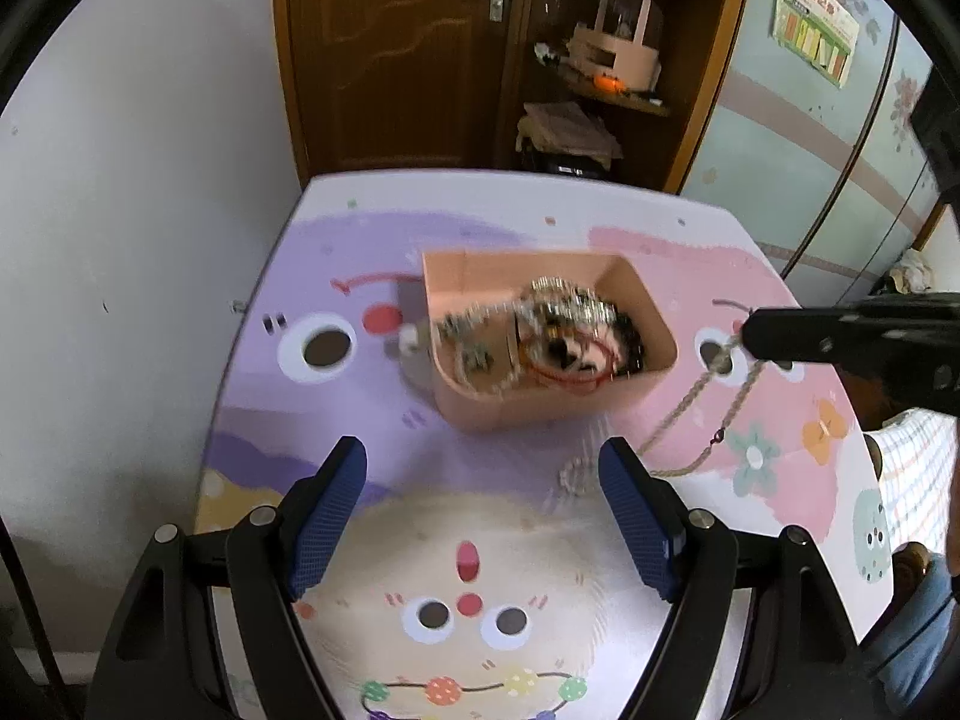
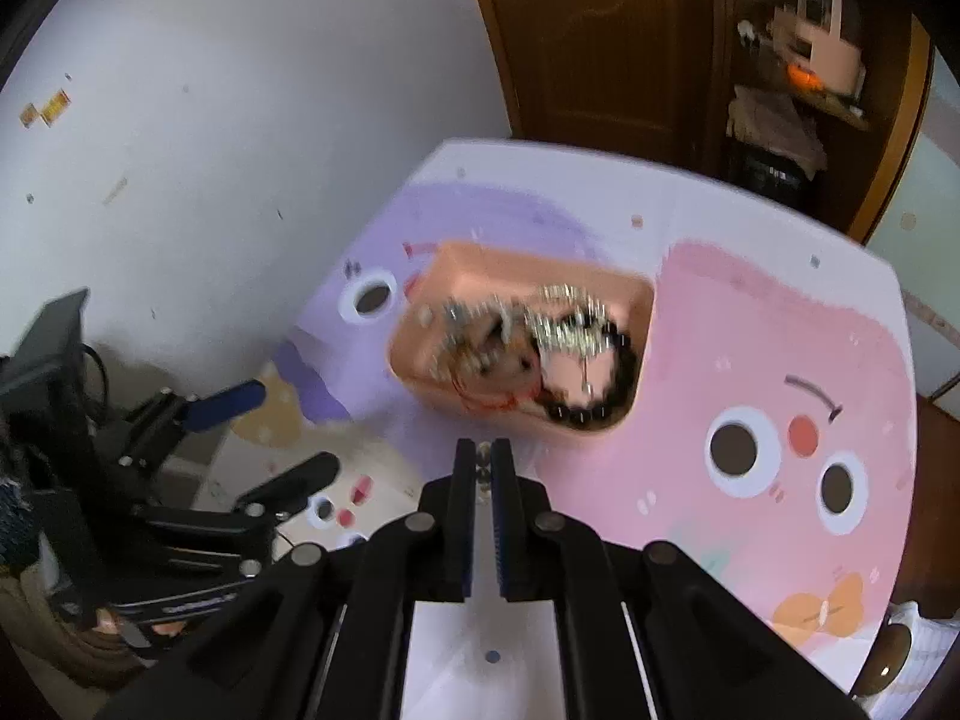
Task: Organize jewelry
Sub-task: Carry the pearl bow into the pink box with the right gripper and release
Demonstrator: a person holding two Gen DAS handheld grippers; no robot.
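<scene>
My right gripper point(image 2: 483, 461) is closed tight on a thin chain point(image 1: 696, 414), which hangs from its tips and trails down onto the cartoon-printed table point(image 1: 780, 480), right of the pink box point(image 1: 540, 408). That box sits mid-table, heaped with tangled silver chains, dark beads and a red loop (blurred, so I can't sort them further). My left gripper point(image 1: 483, 468) hovers above the table in front of the box, its blue-padded fingers point(image 1: 327, 516) spread wide with nothing between them.
</scene>
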